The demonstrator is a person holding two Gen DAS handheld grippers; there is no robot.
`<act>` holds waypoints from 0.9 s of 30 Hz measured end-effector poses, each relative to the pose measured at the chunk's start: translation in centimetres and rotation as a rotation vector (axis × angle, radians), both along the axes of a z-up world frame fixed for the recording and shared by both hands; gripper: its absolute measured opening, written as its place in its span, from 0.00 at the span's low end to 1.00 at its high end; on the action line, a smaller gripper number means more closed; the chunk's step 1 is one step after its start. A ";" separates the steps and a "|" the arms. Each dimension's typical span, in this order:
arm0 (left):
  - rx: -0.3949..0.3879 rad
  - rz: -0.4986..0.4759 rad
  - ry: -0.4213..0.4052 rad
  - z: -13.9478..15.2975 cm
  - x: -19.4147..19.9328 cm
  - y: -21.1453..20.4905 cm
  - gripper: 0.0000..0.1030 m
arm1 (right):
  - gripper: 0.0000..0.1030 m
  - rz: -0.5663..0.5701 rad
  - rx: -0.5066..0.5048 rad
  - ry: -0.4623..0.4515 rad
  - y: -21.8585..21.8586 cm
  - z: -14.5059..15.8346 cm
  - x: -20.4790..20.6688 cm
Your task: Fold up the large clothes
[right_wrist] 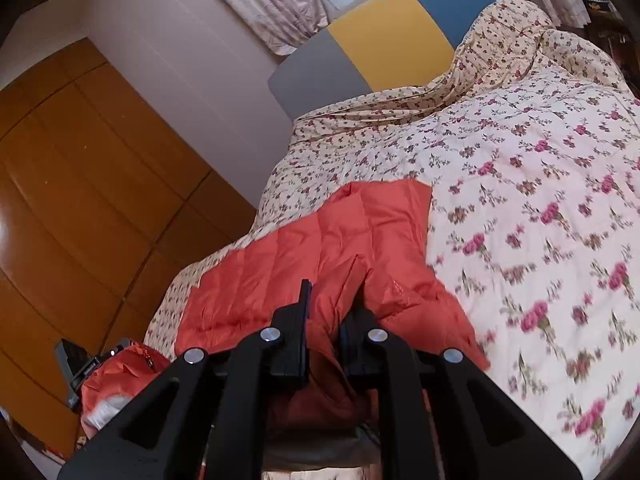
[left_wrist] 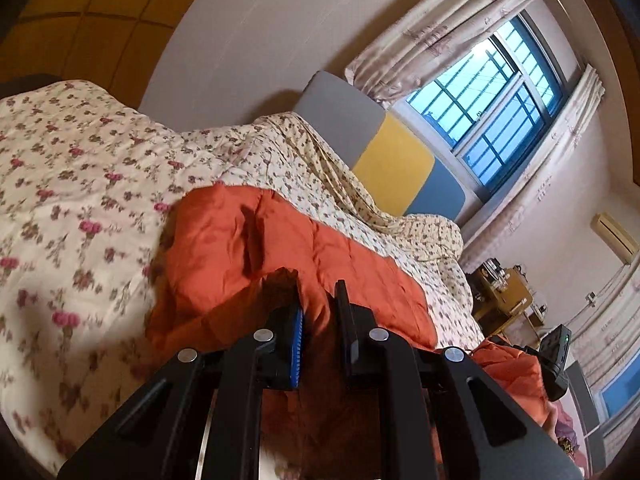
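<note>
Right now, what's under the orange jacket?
The floral quilt lies under the orange jacket, showing all round it. Whatever sits directly beneath the jacket is covered. Both grippers pinch its near edge.

Left tool (left_wrist: 320, 300) black, blue ribbed pad, silver round screws

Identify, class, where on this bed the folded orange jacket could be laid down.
Free: the floral quilt between the orange jacket and the heaped bedding by the headboard. Crowded: the near edge, under the jacket.
</note>
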State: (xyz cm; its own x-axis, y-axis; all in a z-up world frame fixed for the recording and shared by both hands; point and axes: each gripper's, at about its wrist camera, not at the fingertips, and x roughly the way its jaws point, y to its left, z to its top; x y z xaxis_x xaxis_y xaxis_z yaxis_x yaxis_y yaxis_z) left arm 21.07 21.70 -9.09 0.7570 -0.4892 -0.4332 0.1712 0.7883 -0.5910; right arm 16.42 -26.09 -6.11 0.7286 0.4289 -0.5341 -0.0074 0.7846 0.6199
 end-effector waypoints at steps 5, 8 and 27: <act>-0.018 0.033 0.025 -0.5 3.1 0.9 0.14 | 0.10 -0.034 0.012 0.017 -0.3 -0.6 3.5; -0.038 0.050 0.058 -1.3 5.2 1.5 0.14 | 0.10 -0.048 0.021 0.035 -0.4 -1.2 5.7; -0.158 0.118 0.202 -5.5 13.0 3.7 0.30 | 0.67 -0.125 0.122 0.073 -1.4 -6.7 14.2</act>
